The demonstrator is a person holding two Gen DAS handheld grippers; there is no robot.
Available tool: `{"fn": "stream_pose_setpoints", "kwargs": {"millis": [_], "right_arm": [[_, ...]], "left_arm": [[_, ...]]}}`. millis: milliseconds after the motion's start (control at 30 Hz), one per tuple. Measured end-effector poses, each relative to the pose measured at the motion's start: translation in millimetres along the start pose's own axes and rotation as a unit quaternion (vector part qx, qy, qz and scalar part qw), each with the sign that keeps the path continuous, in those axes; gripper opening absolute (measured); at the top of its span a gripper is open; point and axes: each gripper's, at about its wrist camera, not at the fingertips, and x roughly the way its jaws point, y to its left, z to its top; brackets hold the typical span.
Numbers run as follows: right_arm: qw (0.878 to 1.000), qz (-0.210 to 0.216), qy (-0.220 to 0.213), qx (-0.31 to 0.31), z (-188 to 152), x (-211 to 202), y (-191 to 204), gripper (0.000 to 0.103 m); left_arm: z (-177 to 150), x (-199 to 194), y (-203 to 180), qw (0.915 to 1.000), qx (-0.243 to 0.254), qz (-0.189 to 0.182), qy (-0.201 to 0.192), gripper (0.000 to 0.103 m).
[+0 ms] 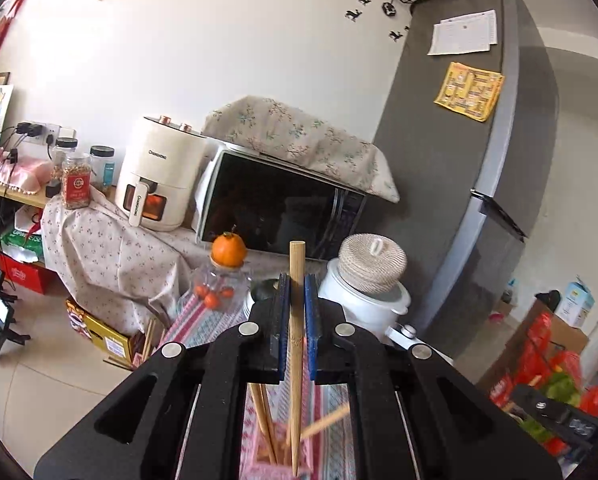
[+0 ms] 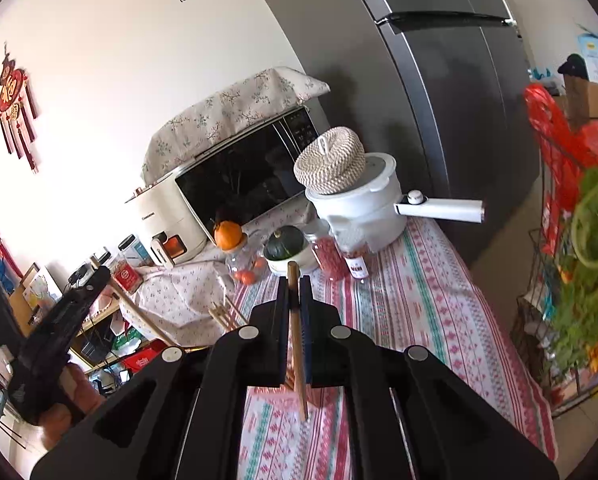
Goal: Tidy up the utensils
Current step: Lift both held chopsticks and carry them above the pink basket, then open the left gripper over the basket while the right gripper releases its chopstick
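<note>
Left claw [image 1: 297,292] clamps one bamboo chopstick [image 1: 296,360] upright, right claw [image 2: 294,292] another [image 2: 297,344] (tips hang below pads).

At centre frame a pale tan chopstick [image 1: 297,344] sits between blue pads of the black left claw [image 1: 297,280], above a worktop cloth [image 2: 411,304] striped pink, teal and white, with an orange fruit [image 1: 229,249] and white pot [image 2: 363,208] behind.
</note>
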Motion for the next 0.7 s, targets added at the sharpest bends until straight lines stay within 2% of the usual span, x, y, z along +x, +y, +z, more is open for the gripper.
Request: {"fn": "stream_pose_setpoints", "kwargs": {"millis": [100, 133, 167, 433, 600, 700], "right_arm": [[1.000, 0.003, 0.002, -0.002, 6, 11, 7, 0.005], [1.000, 0.004, 0.003, -0.002, 8, 16, 9, 0.005], [1.000, 0.005, 0.004, -0.003, 9, 19, 12, 0.005], [1.000, -0.001, 0.007, -0.023, 18, 47, 34, 0.005], [1.000, -0.007, 0.020, -0.020, 15, 77, 43, 0.005], [0.999, -0.007, 0.033, -0.017, 2, 99, 45, 0.009]], "left_arm": [[-10, 25, 5, 0.9999, -0.008, 0.008, 0.013, 0.009], [-13, 30, 8, 0.9998, -0.010, 0.008, 0.018, 0.018], [-16, 35, 11, 0.9996, -0.012, 0.008, 0.025, 0.021], [-25, 19, 51, 0.9983, -0.049, 0.020, 0.024, 0.027], [-29, 25, 65, 0.9973, -0.051, 0.026, 0.046, 0.028], [-34, 29, 67, 0.9968, -0.046, 0.025, 0.061, 0.031]]}}
